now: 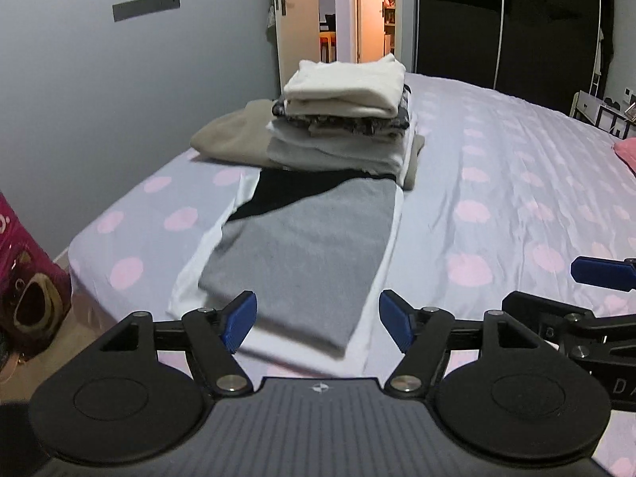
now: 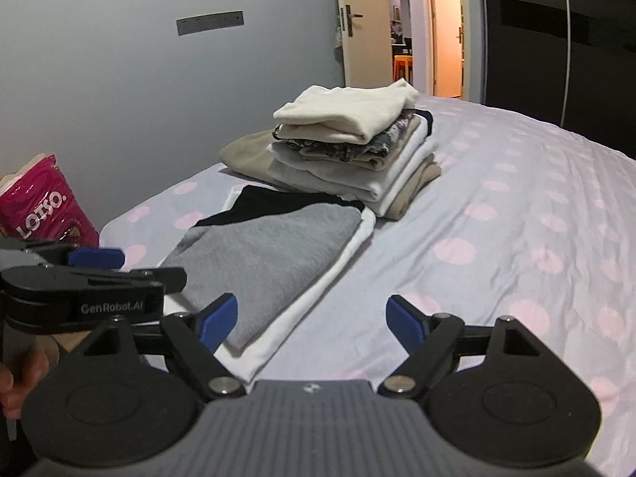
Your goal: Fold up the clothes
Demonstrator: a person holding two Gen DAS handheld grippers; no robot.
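A folded grey garment (image 1: pixel 302 246) lies on a white one (image 1: pixel 190 274) with a black piece (image 1: pixel 286 190) at its far end, on the bed. It also shows in the right wrist view (image 2: pixel 262 262). My left gripper (image 1: pixel 317 324) is open and empty, just above the grey garment's near edge. My right gripper (image 2: pixel 312 324) is open and empty, over the bedsheet to the right of the garments. A tall stack of folded clothes (image 1: pixel 346 119) stands behind the grey garment, and shows in the right wrist view (image 2: pixel 349 147).
The bed (image 1: pixel 516 198) has a lilac sheet with pink dots. A pink package (image 2: pixel 43 210) stands on the floor at the bed's left. A grey wall, an open door (image 1: pixel 338 12) and dark wardrobes lie beyond. A pink item (image 1: pixel 626 151) lies far right.
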